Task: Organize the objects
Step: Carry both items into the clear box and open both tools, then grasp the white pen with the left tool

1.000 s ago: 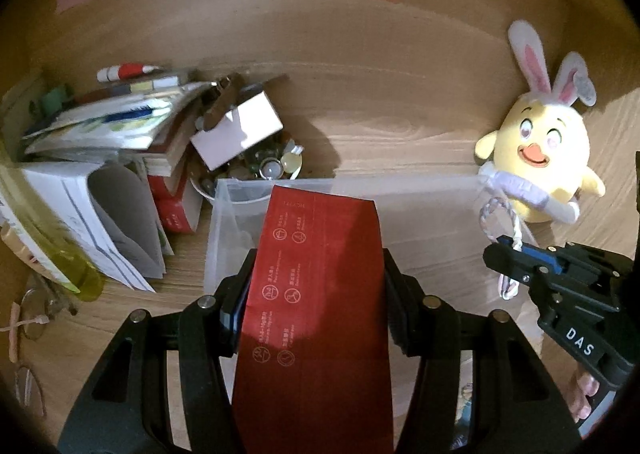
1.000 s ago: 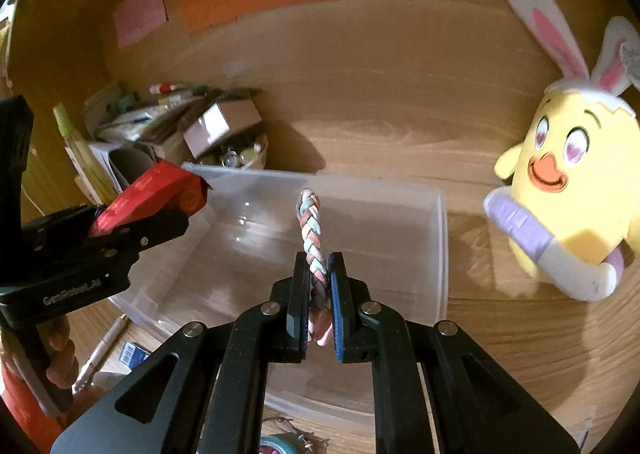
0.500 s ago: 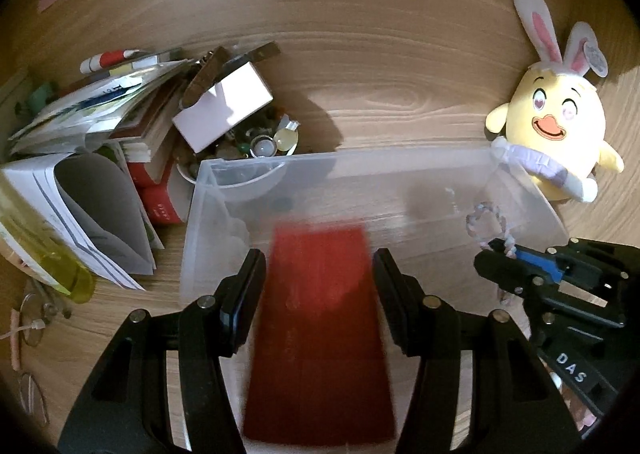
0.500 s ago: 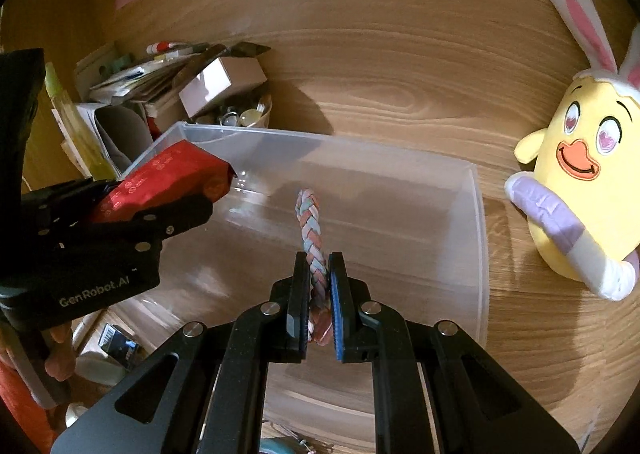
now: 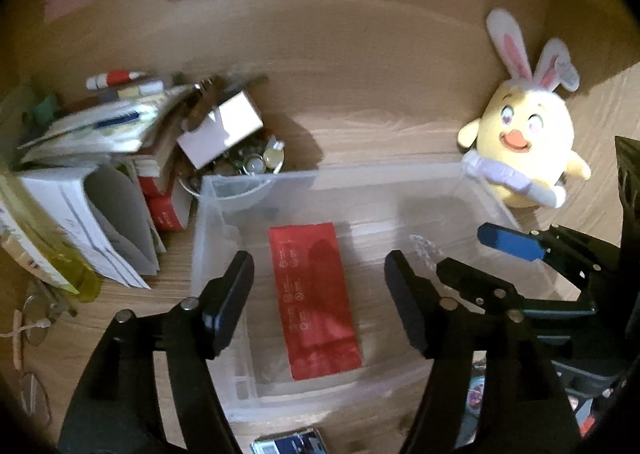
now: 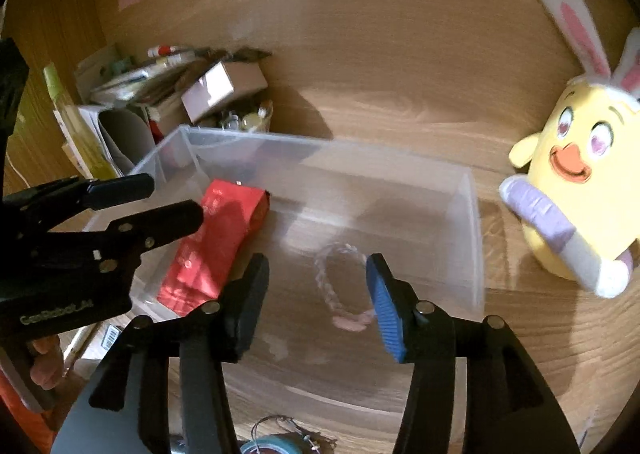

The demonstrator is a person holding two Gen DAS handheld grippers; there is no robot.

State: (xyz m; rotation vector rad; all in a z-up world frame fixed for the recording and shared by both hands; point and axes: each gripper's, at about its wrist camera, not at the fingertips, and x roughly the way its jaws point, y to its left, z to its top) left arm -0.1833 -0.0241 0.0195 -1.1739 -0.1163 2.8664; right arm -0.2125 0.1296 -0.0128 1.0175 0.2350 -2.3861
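A clear plastic bin stands on the wooden desk. A red packet lies flat on the bin's floor at its left. A braided pastel band lies on the bin's floor to the right of the packet, blurred. My left gripper is open and empty above the packet. My right gripper is open and empty above the band; it also shows at the right of the left wrist view.
A yellow plush chick with rabbit ears sits right of the bin. A bowl of small items with a box on it and a stack of books and papers lie left of it. Glasses lie at the front left.
Both grippers have opened. The red packet has dropped from the left gripper and the braided band from the right gripper, and both now lie in the bin.
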